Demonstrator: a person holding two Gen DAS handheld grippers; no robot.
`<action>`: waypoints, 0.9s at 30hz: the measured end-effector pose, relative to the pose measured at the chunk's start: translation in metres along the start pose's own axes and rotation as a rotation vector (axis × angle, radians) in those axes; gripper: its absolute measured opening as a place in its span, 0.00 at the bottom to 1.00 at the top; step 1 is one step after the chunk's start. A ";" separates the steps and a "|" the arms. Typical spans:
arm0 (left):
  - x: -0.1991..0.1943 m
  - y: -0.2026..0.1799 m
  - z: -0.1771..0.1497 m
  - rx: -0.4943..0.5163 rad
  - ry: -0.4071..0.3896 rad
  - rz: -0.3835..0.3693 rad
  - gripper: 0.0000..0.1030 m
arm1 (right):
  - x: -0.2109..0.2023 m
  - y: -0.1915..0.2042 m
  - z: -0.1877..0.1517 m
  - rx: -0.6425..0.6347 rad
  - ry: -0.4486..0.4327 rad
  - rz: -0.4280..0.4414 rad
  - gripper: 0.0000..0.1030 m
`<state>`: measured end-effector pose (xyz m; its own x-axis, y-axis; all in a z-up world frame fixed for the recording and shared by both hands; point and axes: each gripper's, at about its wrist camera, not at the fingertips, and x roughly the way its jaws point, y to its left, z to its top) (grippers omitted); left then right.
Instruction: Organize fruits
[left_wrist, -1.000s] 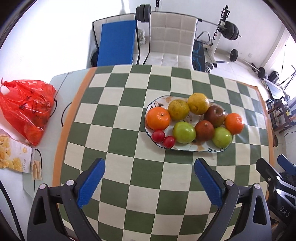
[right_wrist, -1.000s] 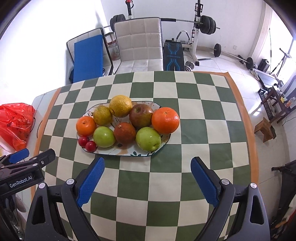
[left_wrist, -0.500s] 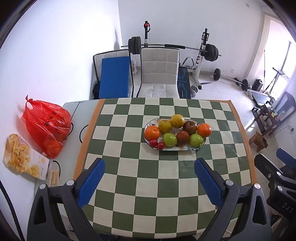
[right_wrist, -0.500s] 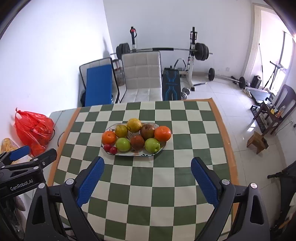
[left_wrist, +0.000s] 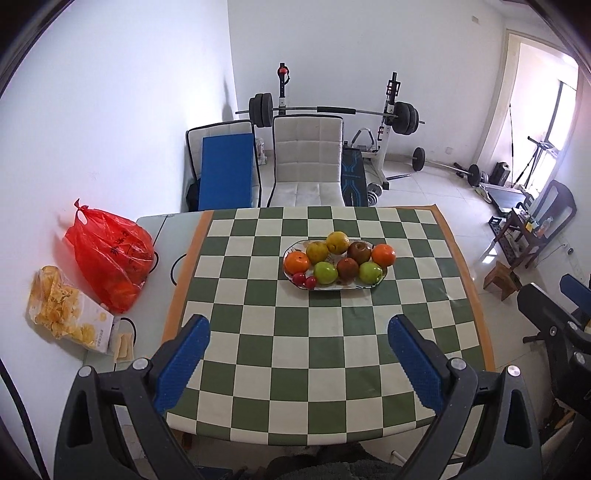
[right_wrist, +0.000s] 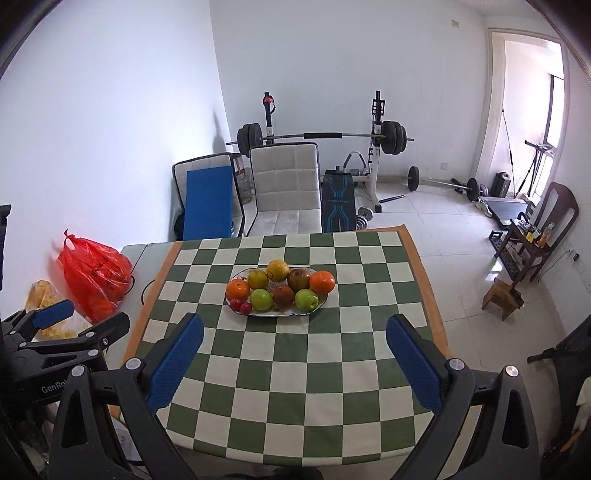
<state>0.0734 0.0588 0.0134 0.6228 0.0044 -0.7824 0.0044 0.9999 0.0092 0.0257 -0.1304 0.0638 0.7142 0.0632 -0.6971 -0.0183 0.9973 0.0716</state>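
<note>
Left gripper (left_wrist: 297, 356): jaws spread wide, nothing between the blue pads (left_wrist: 183, 363), held above the near edge of the table. Right gripper (right_wrist: 293, 354): same, wide apart and empty, just beside the left one, whose body shows at the left edge of the right wrist view.

Both look down at the green-and-white checkered tablecloth (left_wrist: 325, 332). The oval plate (left_wrist: 334, 288) sits well ahead of both, around the cloth's middle. All the fruit is on it, packed touching: two oranges (left_wrist: 296, 262) at the ends, two green apples (left_wrist: 325, 272) in the near row with a reddish-brown fruit (left_wrist: 347, 268) between them, two yellow citrus (left_wrist: 337, 242) and a dark red apple (left_wrist: 359, 251) in the far row, two small red tomatoes (left_wrist: 304, 279) at the near-left rim.

Off the cloth, left: red plastic bag (left_wrist: 109, 264), snack box (left_wrist: 68, 315) beside it. Beyond the table: white padded chair (left_wrist: 306, 162), blue mat (left_wrist: 226, 171), barbell rack (left_wrist: 334, 110).
</note>
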 end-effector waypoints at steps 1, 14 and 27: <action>-0.001 -0.001 0.000 -0.004 0.003 -0.001 0.96 | -0.005 -0.001 0.000 -0.004 -0.005 0.001 0.98; 0.000 -0.020 -0.002 -0.025 0.017 0.005 0.96 | 0.003 -0.024 0.001 0.004 0.039 0.025 0.98; 0.031 -0.022 0.017 -0.067 0.018 0.046 0.96 | 0.027 -0.033 0.014 -0.009 0.035 0.011 0.98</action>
<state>0.1060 0.0365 -0.0008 0.6071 0.0497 -0.7930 -0.0762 0.9971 0.0042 0.0553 -0.1619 0.0527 0.6888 0.0749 -0.7211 -0.0325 0.9968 0.0726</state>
